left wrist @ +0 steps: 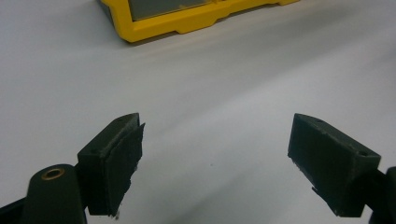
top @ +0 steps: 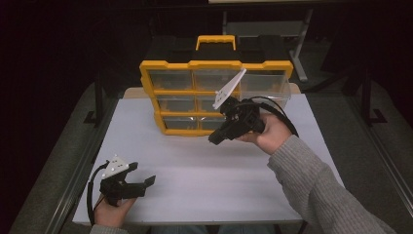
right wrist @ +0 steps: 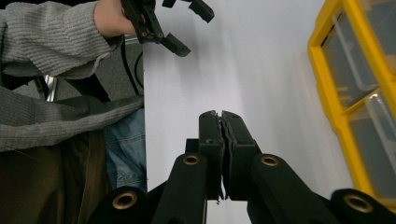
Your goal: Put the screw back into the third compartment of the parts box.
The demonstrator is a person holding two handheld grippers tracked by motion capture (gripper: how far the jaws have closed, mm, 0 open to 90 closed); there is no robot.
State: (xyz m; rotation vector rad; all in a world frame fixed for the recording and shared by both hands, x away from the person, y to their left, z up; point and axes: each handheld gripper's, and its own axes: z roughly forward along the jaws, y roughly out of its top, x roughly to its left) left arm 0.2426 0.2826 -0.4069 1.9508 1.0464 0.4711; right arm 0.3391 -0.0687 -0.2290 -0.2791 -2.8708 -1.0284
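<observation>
The yellow plastic drawer cabinet with clear drawers (top: pixel 214 95) is positioned at the far edge of the white worktop (top: pixel 195 170). The right claw (top: pixel 216 136) is held closed and empty, just before the cabinet's lower drawers. The left claw (top: pixel 143 183) is held open near the worktop's front-left corner.

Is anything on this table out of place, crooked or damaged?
One thing stands out: on the yellow drawer cabinet, the clear drawer at the top right sticks out past the frame, while the other drawers sit flush. Nothing looks spilled or broken. The white table is tidy.
</observation>
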